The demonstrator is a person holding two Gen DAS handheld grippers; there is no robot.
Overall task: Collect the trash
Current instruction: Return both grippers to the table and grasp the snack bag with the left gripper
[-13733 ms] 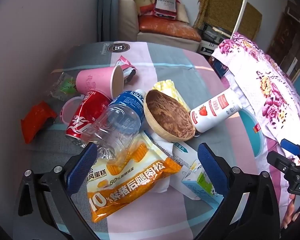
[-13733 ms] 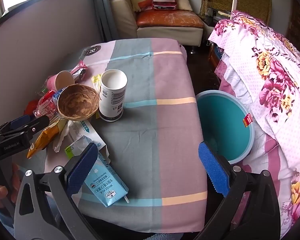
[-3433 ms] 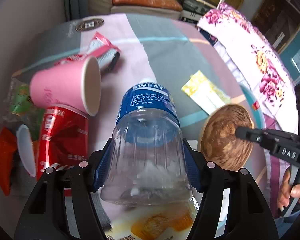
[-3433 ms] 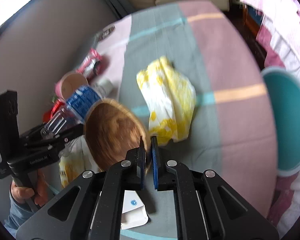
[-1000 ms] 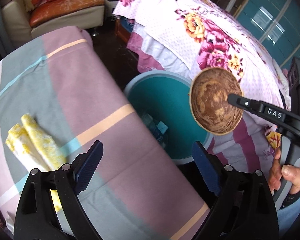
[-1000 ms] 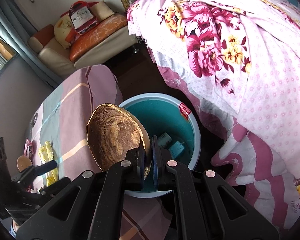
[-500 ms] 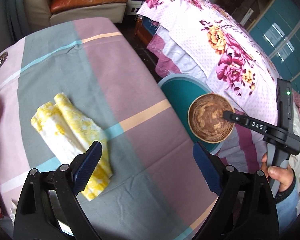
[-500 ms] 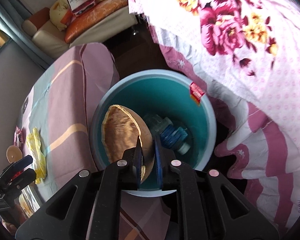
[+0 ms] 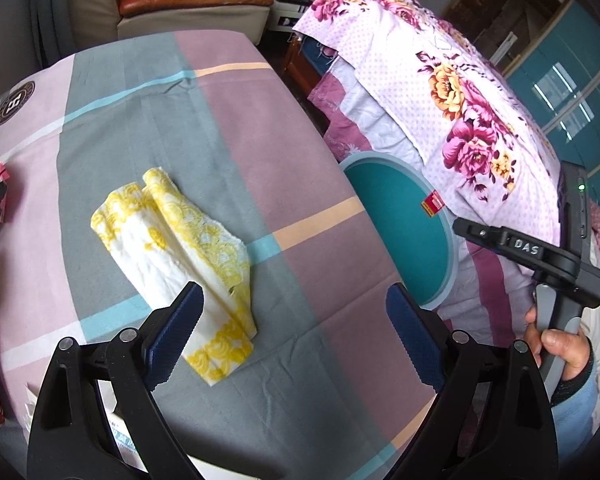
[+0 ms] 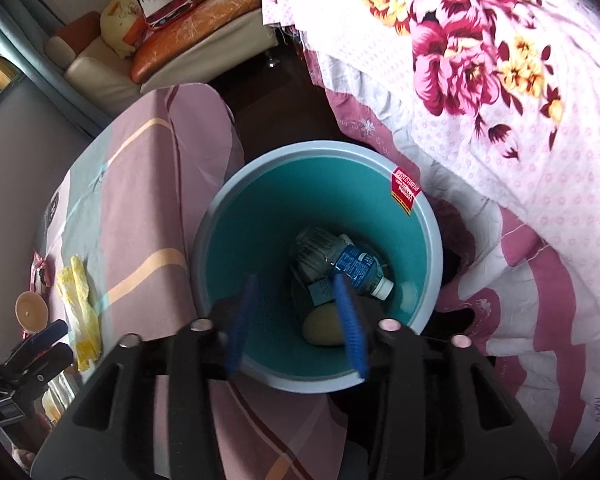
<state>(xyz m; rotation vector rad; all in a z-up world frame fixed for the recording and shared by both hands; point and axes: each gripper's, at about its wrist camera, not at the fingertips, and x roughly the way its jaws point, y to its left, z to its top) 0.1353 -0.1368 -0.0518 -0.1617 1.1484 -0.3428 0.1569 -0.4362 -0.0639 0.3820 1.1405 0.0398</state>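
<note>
1. My right tool (image 10: 296, 320) hangs over the teal trash bin (image 10: 432, 216), its blue pads apart with nothing between them. Down in the bin I see the water bottle (image 10: 348, 264) and the brown bowl (image 10: 324, 330) at the bottom.
2. My left tool (image 9: 292, 340) sits at the lower middle of its frame above the tabletop (image 9: 260, 128), jaws spread wide and empty.
3. The next piece of trash I judge to be the yellow patterned napkin (image 9: 180, 256). It lies on the tabletop left of centre in the left wrist view, its lower end just beyond and partly behind the left pad.
4. Its long axis runs from upper left to lower right in that frame, slanting toward the tool, so the jaws would straddle it across the narrow width only after a slight shift left.
5. The left tool is clearly nearer; in the right wrist view the napkin (image 10: 80, 304) is small at the left edge, well apart from the right tool.
6. The bin (image 9: 400, 220) stands right of the tabletop edge.
</note>
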